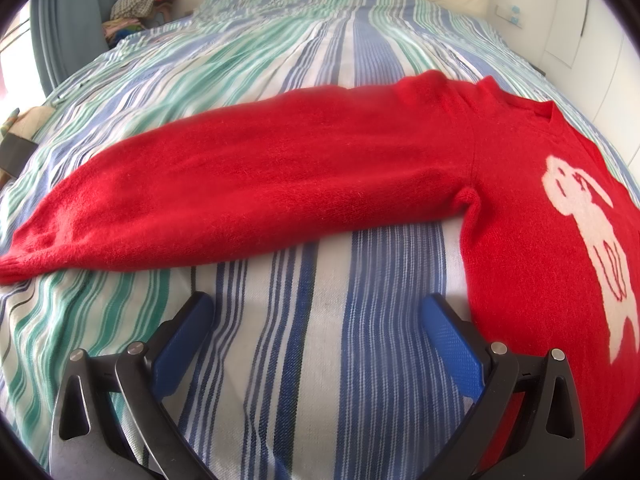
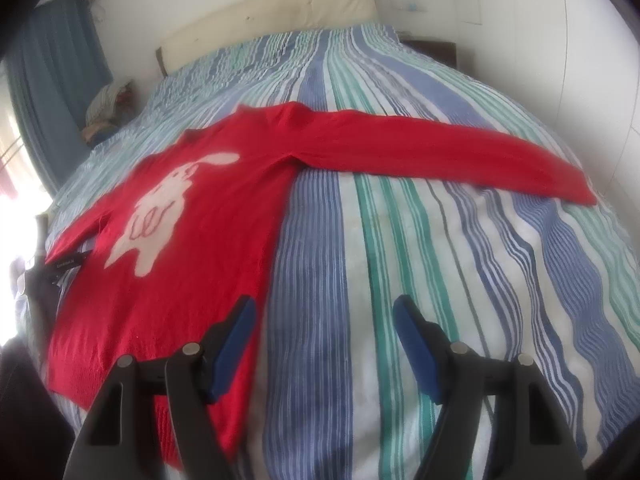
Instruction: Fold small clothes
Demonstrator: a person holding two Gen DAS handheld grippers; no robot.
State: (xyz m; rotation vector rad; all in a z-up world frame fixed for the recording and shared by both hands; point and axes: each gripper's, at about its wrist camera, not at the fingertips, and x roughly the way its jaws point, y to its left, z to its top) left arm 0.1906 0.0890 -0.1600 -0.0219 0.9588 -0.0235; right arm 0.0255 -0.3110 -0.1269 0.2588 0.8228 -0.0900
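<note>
Both views are lit by bright daylight from a window (image 2: pixel 8 184) left of the tongs, blown out there. Edges are bowed and vignetted; the right view is softly blurred.

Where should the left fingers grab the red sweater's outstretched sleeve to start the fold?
Probably at the cuff, the sleeve's free end, lying flat on the striped bedspread. Come in low from the near edge, one finger sliding under, so the left gripper, open now, can carry it across the body.
</note>
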